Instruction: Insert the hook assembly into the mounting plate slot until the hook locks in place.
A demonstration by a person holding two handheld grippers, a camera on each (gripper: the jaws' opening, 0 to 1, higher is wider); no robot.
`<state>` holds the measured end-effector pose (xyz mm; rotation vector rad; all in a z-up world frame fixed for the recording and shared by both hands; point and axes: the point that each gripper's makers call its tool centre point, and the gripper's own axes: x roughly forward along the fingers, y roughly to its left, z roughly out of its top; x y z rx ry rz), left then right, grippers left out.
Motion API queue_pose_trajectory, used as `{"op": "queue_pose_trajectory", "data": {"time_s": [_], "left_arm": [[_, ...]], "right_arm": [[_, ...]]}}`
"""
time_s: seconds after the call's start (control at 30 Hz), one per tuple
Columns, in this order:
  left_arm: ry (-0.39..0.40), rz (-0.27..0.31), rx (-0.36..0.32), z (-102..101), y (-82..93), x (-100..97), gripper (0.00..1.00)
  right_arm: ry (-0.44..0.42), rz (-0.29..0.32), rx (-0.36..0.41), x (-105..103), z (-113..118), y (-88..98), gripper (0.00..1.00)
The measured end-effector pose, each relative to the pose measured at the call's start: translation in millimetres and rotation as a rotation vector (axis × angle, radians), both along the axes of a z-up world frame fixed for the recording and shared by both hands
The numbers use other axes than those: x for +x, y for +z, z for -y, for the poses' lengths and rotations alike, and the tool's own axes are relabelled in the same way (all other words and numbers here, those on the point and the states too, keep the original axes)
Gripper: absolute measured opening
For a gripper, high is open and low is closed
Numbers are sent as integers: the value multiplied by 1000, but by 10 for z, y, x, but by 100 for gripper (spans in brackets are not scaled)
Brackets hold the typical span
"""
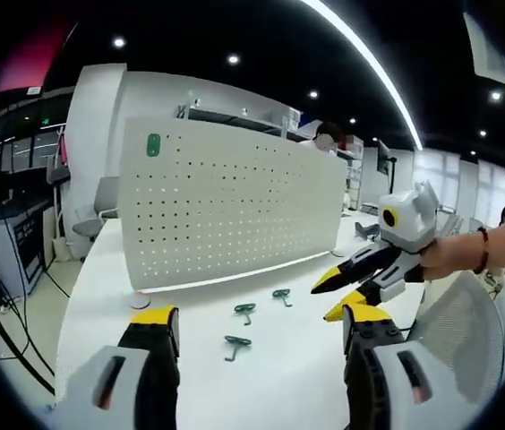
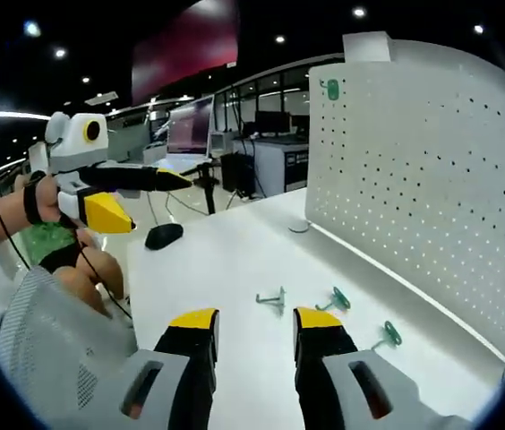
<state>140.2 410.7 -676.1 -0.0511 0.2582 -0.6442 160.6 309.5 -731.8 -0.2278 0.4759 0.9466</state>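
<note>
Green hooks lie loose on tabletop before pegboard | left gripper wide, empty | right gripper wide, empty | we judge both poised for pickup

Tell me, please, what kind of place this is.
Probably an open-plan office or lab: a white desk with a perforated divider panel, monitors on further desks, and ceiling spotlights. Green hooks lie on the desk.
</note>
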Motion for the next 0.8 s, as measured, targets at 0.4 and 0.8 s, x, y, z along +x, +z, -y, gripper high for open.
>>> {"op": "queue_pose_trajectory", "data": {"time_s": [0.4, 0.8], "left_arm": [[-27, -20, -30, 89, -67, 45, 76], [-37, -31, -31, 77, -99, 27, 75]], "right_arm": [[7, -45, -45, 105, -122, -199, 32], [15, -79, -91, 176, -191, -373, 31]]}}
